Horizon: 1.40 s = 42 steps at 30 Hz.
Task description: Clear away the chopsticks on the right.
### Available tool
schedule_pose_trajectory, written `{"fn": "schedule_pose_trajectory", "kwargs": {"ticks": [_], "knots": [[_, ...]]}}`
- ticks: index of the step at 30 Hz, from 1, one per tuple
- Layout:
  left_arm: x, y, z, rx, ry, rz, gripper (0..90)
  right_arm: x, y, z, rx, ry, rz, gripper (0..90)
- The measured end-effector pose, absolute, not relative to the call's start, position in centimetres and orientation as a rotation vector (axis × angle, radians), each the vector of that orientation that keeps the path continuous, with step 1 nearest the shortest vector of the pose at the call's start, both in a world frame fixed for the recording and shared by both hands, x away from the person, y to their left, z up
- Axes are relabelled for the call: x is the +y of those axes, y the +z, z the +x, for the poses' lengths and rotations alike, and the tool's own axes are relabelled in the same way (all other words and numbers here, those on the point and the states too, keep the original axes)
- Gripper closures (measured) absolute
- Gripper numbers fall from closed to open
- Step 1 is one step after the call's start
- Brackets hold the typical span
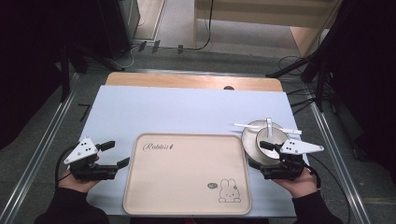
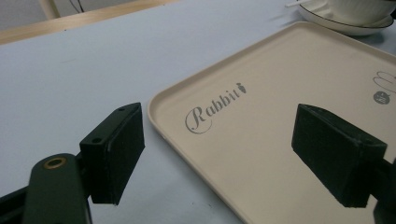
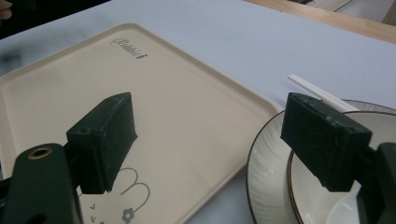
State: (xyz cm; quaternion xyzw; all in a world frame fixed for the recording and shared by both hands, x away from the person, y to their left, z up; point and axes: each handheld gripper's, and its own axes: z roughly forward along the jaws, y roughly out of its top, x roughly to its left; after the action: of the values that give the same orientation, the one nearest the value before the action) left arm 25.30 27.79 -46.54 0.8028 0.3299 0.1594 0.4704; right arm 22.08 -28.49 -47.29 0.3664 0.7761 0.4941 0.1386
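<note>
A beige tray (image 1: pixel 187 172) printed with "Rabbit" and a bunny lies flat at the front middle of the table. Left of it, my left gripper (image 1: pixel 116 153) is held open just above the mat, its jaws wide with nothing between them. In the left gripper view the left gripper (image 2: pixel 224 140) looks over the tray's (image 2: pixel 289 93) near corner. At the tray's right edge, my right gripper (image 1: pixel 260 155) is open and empty beside a white plate (image 1: pixel 250 142) that holds a bowl (image 1: pixel 280 133). The right gripper (image 3: pixel 212 135) spans the tray's (image 3: pixel 187 107) edge and the plate (image 3: pixel 266 158).
A white spoon (image 1: pixel 269 125) stands in the bowl, and white chopsticks (image 1: pixel 243 125) rest across the plate's far side. The pale blue mat (image 1: pixel 187 112) covers the table, with a wooden strip (image 1: pixel 187 80) at the far edge. Dark stands and cables surround the table.
</note>
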Motion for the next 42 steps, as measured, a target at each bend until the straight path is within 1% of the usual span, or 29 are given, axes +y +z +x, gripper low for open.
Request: {"fn": "schedule_pose_trajectory", "kwargs": {"ticks": [13,37,42], "knots": [[28.08,-46.35,25.12,0.808,0.412,1.937,17.5,-28.51,-47.29,22.13,2.24,1.447,1.058,19.4],[27.96,-46.38,25.18,0.813,0.4,1.945,17.5,-28.44,-47.26,22.16,2.257,1.437,1.044,21.3],[27.78,-46.48,25.08,0.797,0.404,1.946,19.0,-28.59,-47.21,22.31,2.267,1.428,1.075,21.8]]}}
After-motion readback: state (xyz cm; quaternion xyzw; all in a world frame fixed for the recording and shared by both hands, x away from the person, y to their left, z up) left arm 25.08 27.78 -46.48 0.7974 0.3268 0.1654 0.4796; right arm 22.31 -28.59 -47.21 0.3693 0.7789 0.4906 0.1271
